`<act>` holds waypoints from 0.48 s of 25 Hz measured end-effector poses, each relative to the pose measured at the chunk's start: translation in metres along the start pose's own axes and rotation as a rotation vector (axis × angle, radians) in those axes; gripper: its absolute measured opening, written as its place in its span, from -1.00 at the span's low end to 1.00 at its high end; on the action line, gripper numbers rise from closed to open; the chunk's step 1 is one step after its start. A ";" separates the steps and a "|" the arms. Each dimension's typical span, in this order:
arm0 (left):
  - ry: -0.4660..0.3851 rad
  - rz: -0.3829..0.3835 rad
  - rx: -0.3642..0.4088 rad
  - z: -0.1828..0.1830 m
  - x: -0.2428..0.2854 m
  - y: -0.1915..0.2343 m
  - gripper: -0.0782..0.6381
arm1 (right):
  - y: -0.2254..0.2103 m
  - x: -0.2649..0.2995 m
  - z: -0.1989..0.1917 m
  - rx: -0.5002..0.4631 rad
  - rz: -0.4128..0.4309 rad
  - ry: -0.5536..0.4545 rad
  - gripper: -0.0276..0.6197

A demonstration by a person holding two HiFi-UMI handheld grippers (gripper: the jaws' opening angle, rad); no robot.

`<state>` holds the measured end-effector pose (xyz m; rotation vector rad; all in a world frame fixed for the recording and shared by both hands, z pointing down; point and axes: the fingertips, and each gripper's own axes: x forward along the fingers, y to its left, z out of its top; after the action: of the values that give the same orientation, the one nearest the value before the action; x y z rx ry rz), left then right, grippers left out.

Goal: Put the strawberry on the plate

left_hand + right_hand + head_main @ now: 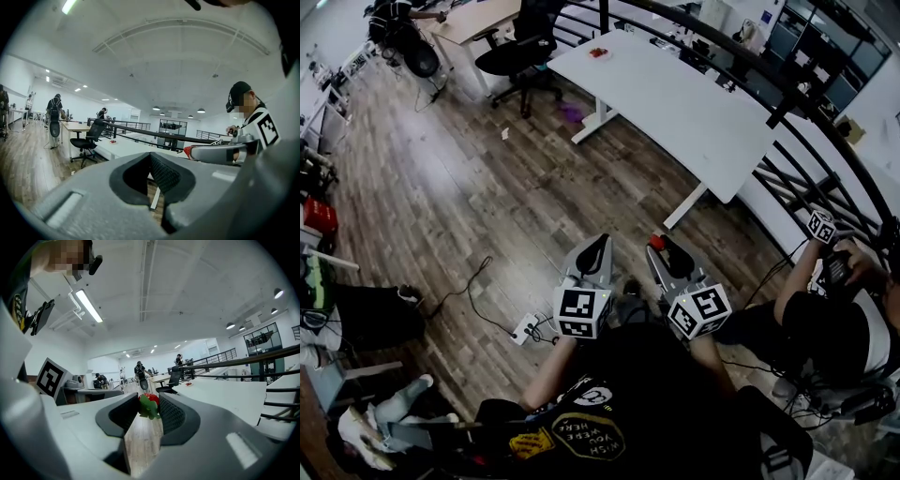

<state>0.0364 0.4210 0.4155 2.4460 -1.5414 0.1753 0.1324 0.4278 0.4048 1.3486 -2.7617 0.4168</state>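
Over wood floor (487,187), right claw (148,404) pinches strawberry (152,399) at its tips; left claw (150,157) closed.

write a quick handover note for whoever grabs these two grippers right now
The right gripper is shut on the strawberry, held above the wooden floor.
The left gripper has its jaws together and is empty.
No plate can be made out. A small red item sits at the far end of the white table, too small to identify.
Done: strawberry in grip.
Left: find the plate, carry the strawberry there, release.
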 end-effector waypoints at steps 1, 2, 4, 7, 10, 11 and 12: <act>-0.002 0.004 0.000 0.002 0.008 0.002 -0.77 | -0.006 0.005 0.001 -0.003 0.002 0.001 -0.48; -0.004 0.007 -0.001 0.005 0.018 0.004 -0.77 | -0.012 0.012 0.004 -0.009 0.005 0.004 -0.48; -0.014 0.008 0.005 0.014 0.038 0.008 -0.77 | -0.026 0.025 0.011 -0.021 0.015 0.003 -0.48; -0.031 0.014 0.018 0.028 0.067 0.010 -0.77 | -0.049 0.043 0.024 -0.030 0.030 -0.005 -0.48; -0.037 0.016 0.019 0.039 0.094 0.007 -0.77 | -0.072 0.055 0.036 -0.033 0.042 -0.008 -0.48; -0.036 0.014 0.020 0.042 0.102 0.006 -0.77 | -0.078 0.058 0.039 -0.035 0.046 -0.009 -0.48; -0.034 0.011 0.022 0.043 0.110 0.004 -0.77 | -0.084 0.061 0.042 -0.036 0.051 -0.009 -0.48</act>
<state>0.0795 0.3120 0.3995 2.4698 -1.5751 0.1545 0.1635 0.3208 0.3919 1.2787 -2.8018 0.3615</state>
